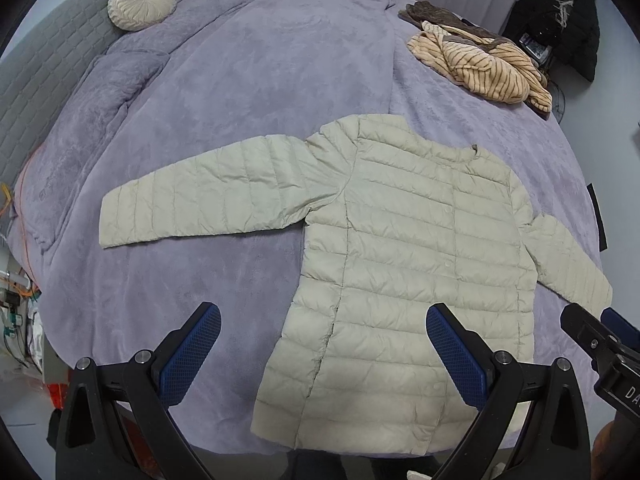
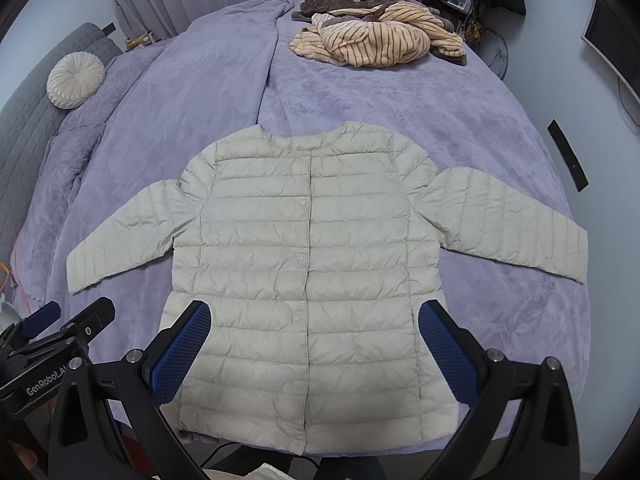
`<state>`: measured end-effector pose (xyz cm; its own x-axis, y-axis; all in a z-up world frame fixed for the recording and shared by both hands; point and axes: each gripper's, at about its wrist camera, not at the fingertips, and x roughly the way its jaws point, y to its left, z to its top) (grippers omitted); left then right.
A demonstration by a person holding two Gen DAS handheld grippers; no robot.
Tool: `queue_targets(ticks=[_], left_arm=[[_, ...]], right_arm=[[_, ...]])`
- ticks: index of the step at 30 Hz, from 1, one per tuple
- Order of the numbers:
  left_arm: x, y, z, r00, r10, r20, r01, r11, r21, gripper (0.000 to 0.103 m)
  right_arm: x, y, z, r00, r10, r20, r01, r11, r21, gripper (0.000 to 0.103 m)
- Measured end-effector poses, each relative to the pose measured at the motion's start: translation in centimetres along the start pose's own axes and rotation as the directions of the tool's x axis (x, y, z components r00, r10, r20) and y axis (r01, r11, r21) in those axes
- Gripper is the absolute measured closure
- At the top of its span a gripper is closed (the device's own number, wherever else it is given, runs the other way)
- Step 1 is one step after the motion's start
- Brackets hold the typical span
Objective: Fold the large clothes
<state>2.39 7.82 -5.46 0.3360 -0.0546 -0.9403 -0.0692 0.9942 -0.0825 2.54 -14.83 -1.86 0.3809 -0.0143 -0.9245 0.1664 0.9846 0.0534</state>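
A cream quilted puffer jacket lies flat, front up and buttoned, on the purple bedspread, both sleeves spread sideways. My left gripper hovers open above the jacket's lower left hem, one blue pad over the bedspread, the other over the jacket. My right gripper hovers open over the jacket's lower body, holding nothing. The right gripper's tip shows at the right edge of the left wrist view; the left gripper shows at the lower left of the right wrist view.
A heap of striped tan and brown clothes lies at the far side of the bed. A round cream cushion rests by the grey headboard. Dark clothes hang at the far right. The bed's near edge runs just under the hem.
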Motion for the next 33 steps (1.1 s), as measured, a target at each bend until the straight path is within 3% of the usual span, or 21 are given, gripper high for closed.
queue_targets(ticks=[5,9,13,18,25,30,33], left_arm=[[3.3,4.9,0.3,0.997,-0.066,-0.028,0.061,0.989,-0.132,0.0],[6.3,9.2,0.5,0.997,-0.077,0.002,0.076,0.975,-0.211,0.0],[9.9,13.8,0.8,0.995,-0.1,0.022,0.102,0.947,-0.306,0.0],[14.2,19.9,1.6,0.985,-0.156,0.076,0.174,0.88,-0.441,0.0],[20.3,26.5,3.0,0.954,-0.247,0.169,0.299,0.741,-0.601,0.0],[23.4,27.7,4.9,0.938,-0.275,0.212,0.347,0.712,-0.61,0.0],[24.2,28.1,6.0,0.926,-0.289,0.244,0.378,0.701,-0.605,0.0]], right_arm=[[3.0,1.5,0.0,0.998,0.036,-0.059,-0.037,0.999,-0.021,0.0],[6.4,3.8,-0.1,0.987,0.081,-0.141,-0.092,0.993,-0.073,0.0],[9.6,6.7,-0.2,0.983,0.07,-0.169,-0.094,0.985,-0.141,0.0],[14.0,10.0,0.5,0.977,0.056,-0.205,-0.097,0.977,-0.192,0.0],[19.6,14.1,2.2,0.986,0.025,-0.167,-0.066,0.968,-0.244,0.0],[23.0,16.5,4.0,0.994,0.038,-0.102,-0.063,0.966,-0.252,0.0],[25.1,17.5,3.9,0.987,0.081,-0.137,-0.114,0.962,-0.246,0.0]])
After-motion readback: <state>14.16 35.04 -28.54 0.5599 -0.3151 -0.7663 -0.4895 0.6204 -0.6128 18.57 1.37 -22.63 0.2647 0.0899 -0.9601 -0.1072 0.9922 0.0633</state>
